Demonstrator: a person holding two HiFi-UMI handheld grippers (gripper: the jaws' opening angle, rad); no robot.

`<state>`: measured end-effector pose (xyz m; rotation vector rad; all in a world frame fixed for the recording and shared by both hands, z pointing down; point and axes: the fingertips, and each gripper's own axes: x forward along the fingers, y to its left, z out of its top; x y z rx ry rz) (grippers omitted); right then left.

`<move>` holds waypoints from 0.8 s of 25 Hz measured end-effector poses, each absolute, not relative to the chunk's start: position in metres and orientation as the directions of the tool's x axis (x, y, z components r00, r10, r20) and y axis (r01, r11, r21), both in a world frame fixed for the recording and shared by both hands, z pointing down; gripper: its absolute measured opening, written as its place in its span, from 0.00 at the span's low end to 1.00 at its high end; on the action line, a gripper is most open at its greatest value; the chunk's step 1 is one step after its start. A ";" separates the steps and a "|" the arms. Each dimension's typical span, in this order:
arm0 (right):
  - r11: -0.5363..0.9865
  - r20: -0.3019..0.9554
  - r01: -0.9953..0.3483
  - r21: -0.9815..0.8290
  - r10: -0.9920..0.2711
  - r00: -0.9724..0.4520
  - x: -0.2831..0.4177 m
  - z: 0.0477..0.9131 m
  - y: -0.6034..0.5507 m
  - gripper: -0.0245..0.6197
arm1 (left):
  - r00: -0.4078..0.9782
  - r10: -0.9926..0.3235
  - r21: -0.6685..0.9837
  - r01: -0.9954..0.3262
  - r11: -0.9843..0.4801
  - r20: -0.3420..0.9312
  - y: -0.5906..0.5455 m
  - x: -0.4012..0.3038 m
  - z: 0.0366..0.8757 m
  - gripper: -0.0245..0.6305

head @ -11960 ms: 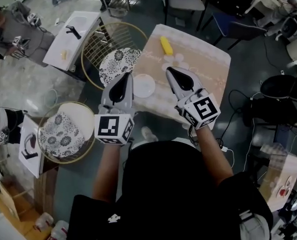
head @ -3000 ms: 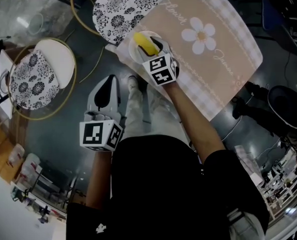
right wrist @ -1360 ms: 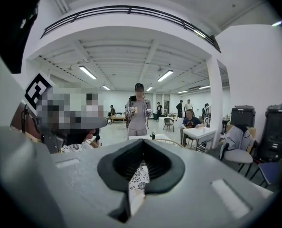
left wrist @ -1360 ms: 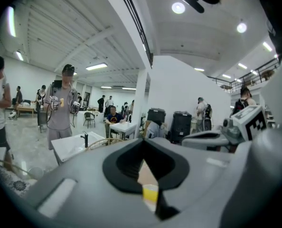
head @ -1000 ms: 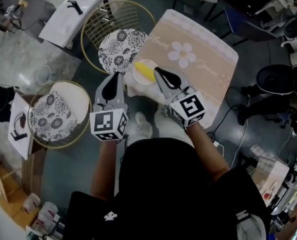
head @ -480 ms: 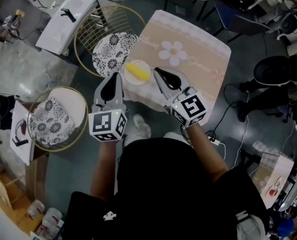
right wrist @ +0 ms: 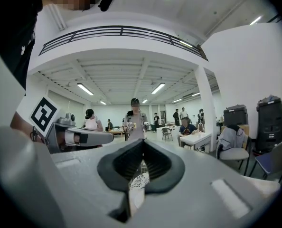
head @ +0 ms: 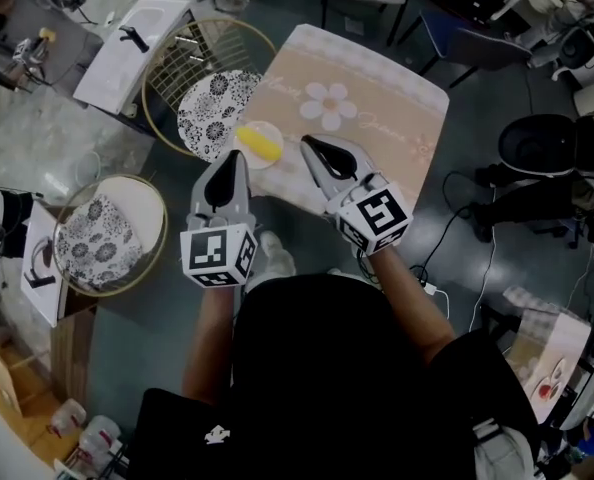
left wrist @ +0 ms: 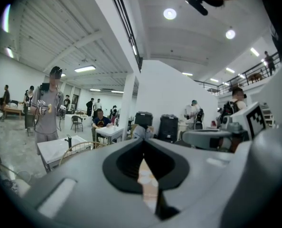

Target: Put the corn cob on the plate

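While on one plate (head: 270,131), one corn cob (head: 259,145).

You have a beige daisy-print table (head: 402,93) below you, a gold wire chair (head: 202,48) with a floral cushion (head: 205,116) just beside it, another such chair (head: 147,208) nearer you, and a white table (head: 127,58) beyond.

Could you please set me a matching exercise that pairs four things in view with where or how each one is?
Things:
1. corn cob
2. plate
3. right gripper
4. floral cushion

Places or states:
A. jaws together, empty
B. on the wire chair
C. at the tablecloth edge
D. lying on the plate

Pairs: 1-D, 2-C, 3-A, 4-B
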<state>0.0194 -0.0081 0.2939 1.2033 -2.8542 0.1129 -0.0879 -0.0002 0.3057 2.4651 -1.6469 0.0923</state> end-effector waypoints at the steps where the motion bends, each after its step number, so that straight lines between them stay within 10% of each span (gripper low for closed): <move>1: 0.697 0.062 -0.715 -0.049 -0.713 -0.699 0.022 0.292 -0.005 0.04 | 0.387 -0.911 0.102 -0.921 -0.375 0.143 0.003 -0.083 0.303 0.05; 20: 0.742 -0.004 -0.671 -0.008 -0.671 -0.742 0.053 0.265 0.071 0.04 | 0.354 -0.929 0.034 -0.935 -0.352 0.112 0.088 -0.036 0.286 0.05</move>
